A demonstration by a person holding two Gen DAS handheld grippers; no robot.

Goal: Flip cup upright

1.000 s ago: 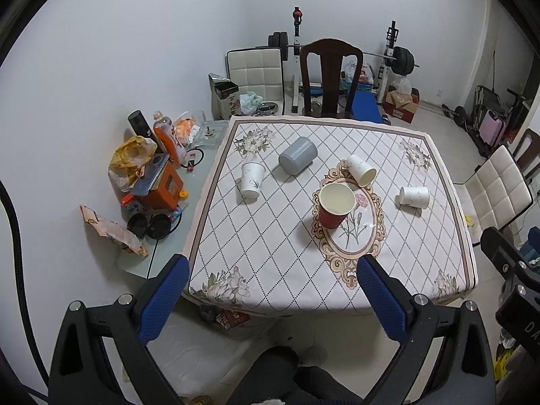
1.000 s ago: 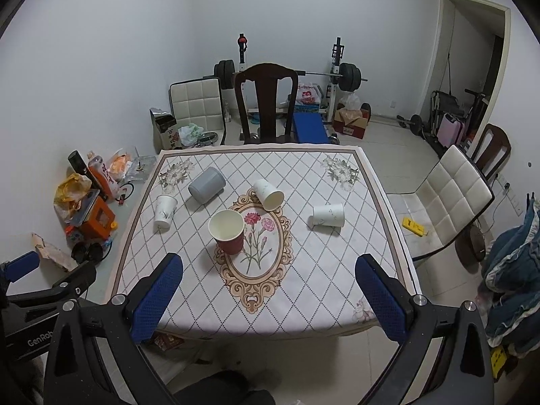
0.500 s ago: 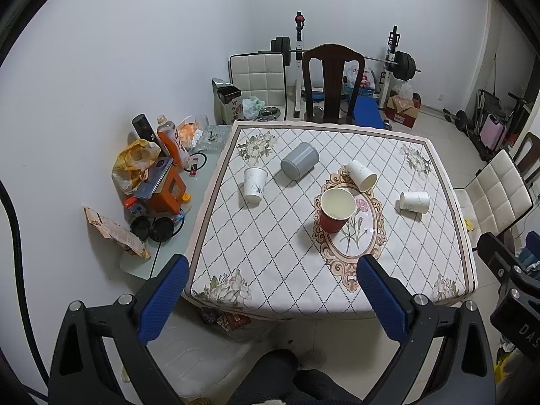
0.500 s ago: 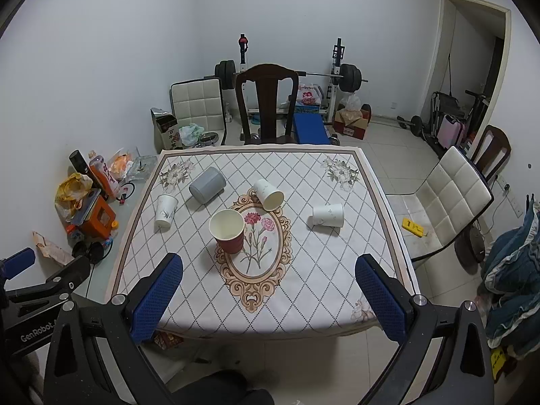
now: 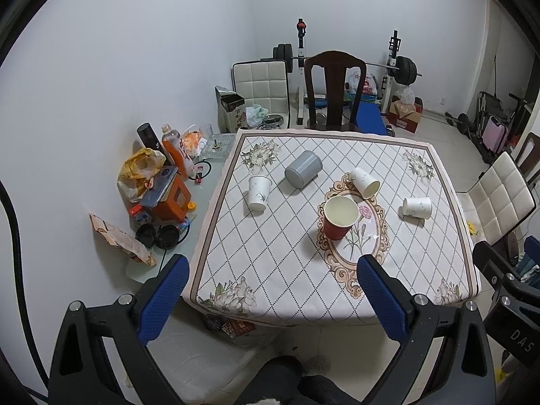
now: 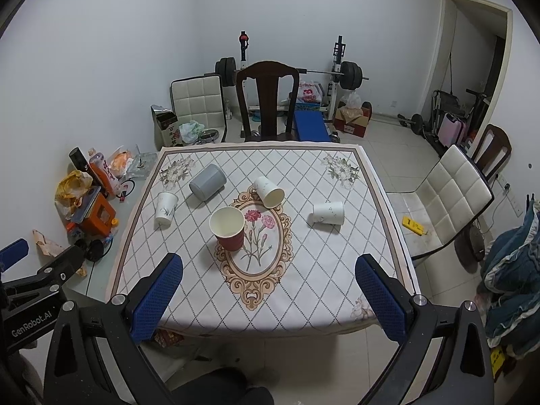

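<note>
A red cup stands upright near the middle of the table. A grey cup lies on its side at the far left. A white paper cup stands at the left, leaning slightly. Two white paper cups lie on their sides, one past the red cup, one at the right. My left gripper and right gripper are open and empty, held high before the table's near edge.
A dark wooden chair stands behind the table and a white padded chair at its right. A low glass side table at the left holds bottles, bags and an orange box. Weight equipment lines the back wall.
Both grippers have pulled back and tilted slightly, so the table sits lower and a little farther in view. The cups have not moved. Both grippers stay open.
</note>
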